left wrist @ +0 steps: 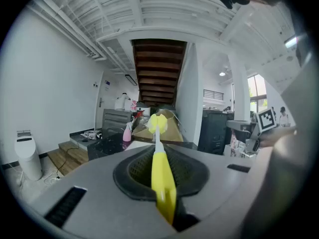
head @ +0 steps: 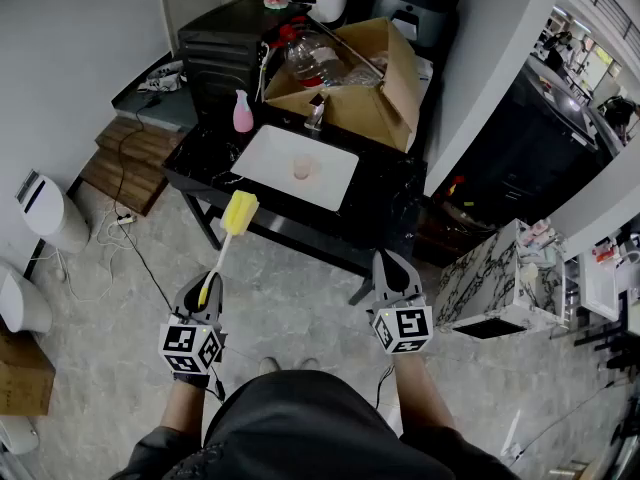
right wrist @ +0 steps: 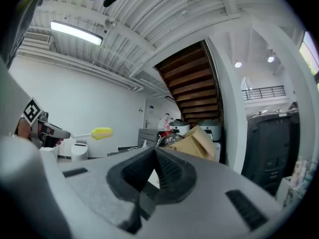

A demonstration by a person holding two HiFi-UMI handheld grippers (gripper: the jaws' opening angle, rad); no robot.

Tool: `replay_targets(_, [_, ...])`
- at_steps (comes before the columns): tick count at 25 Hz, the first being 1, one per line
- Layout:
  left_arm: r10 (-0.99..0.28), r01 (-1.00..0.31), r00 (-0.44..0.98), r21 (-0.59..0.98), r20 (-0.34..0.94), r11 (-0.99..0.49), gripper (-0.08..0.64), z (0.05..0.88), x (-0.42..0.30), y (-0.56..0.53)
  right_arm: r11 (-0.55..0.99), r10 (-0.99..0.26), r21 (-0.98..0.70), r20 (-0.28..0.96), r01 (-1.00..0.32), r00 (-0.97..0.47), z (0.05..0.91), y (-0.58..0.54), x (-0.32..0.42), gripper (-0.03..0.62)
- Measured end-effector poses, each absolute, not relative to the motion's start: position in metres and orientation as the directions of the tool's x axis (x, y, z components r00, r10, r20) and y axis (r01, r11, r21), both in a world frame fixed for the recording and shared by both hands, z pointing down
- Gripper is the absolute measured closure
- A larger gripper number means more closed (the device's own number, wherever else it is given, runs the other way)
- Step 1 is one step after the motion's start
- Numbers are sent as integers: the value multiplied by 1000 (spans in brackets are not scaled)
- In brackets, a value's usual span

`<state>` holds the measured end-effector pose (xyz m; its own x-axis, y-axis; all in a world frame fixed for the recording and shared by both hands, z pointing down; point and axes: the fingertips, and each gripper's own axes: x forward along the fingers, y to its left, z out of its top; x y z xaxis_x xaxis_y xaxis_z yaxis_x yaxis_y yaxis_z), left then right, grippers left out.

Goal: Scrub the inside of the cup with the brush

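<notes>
The left tongs (head: 207, 286) are closed narrowly on the brush (left wrist: 160, 176). Their pads clamp the yellow handle from both sides, near its lower end. From the grip the brush runs forward and upward: the yellow handle gives way to a thin white stem, which ends in a yellow sponge head (head: 240, 212). In the head view that head points toward the near edge of the black surface (head: 200, 173) and hangs over the floor (head: 300, 298), touching nothing.

The right tongs (head: 393, 273) are pressed fully together, pad against pad, with nothing between them. They are level with the left tongs and well apart from them. Both pairs are held out in front of the person over the grey floor, short of the surface.

The cup (head: 303, 169), small and pale pink, sits in the white basin (head: 335, 186) set into the surface. It is well apart from both tongs and from the sponge head. Behind the basin are an open cardboard box (head: 385, 78) and a pink spray bottle (head: 243, 113), the bottle near the basin's far left corner. The cup is too small in the pictures to tell whether anything is inside it.
</notes>
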<state>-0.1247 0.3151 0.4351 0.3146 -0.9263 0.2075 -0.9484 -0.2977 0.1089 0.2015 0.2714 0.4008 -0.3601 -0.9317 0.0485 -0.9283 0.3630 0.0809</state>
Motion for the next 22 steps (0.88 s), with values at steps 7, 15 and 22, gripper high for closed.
replay_targets(7, [-929, -951, 306, 105, 209, -289, 526, 435, -121, 316, 367, -930, 79, 51, -927, -364, 403, 270, 207, 592])
replay_targets(15, [-937, -960, 277, 92, 214, -263, 525, 438, -114, 315, 417, -909, 32, 19, -908, -416, 407, 268, 214, 583])
replay_targets(22, [-944, -970, 242, 97, 226, -225, 525, 448, -117, 312, 446, -894, 45, 54, -894, -444, 426, 252, 211, 583])
